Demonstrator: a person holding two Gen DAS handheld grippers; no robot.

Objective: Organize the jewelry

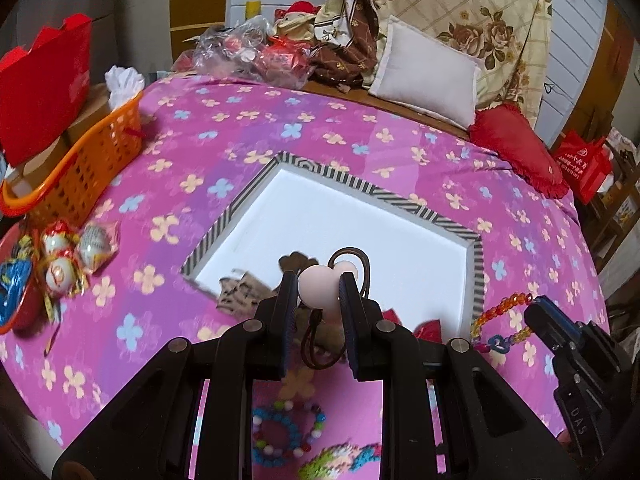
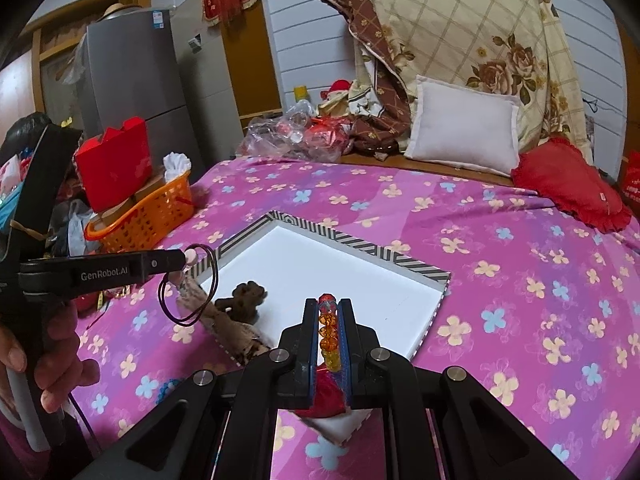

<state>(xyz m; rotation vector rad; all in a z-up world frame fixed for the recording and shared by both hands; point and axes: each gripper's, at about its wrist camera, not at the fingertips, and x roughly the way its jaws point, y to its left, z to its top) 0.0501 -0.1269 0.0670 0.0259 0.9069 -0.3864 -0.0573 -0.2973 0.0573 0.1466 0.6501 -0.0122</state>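
Step in hand: both grippers are carrying jewelry toward the white tray (image 1: 360, 216) lying on the flowered bedspread (image 1: 320, 128); judged as the placing stage, not yet done.

Left gripper (image 1: 319, 286): jaws are closed to a narrow gap on the pale bead (image 1: 314, 286) of a hair tie (image 1: 348, 258); its dark cord loop is hanging free past the 12 o'clock and 6 o'clock sides of the jaws. In the right wrist view it (image 2: 188, 258) is hovering at the tray's 9 o'clock edge, the loop dangling below.

Right gripper (image 2: 329, 312): jaws are nearly shut, pinching the orange bead bracelet (image 2: 328, 328) lengthwise between the pads; from the left wrist view the bracelet's rest (image 1: 500, 320) is trailing out at 9 o'clock of that gripper (image 1: 536, 308).

Task items: both pieces are in the air, over or just beside the tray's near rim. A brown ornament (image 2: 244, 296) is already lying inside the tray, near its 7 o'clock corner. A multicoloured bead bracelet (image 1: 288, 432) is lying on the bedspread at 6 o'clock, outside the tray.

Recommended handling: carry each piece to bare white floor toward 12 o'clock, well apart from the brown ornament; lower until the dangling cord is resting before opening.

Risk: the loose loop could be catching on the striped rim (image 1: 224, 224); the two grippers are near each other, so releasing one at a time is advisable.
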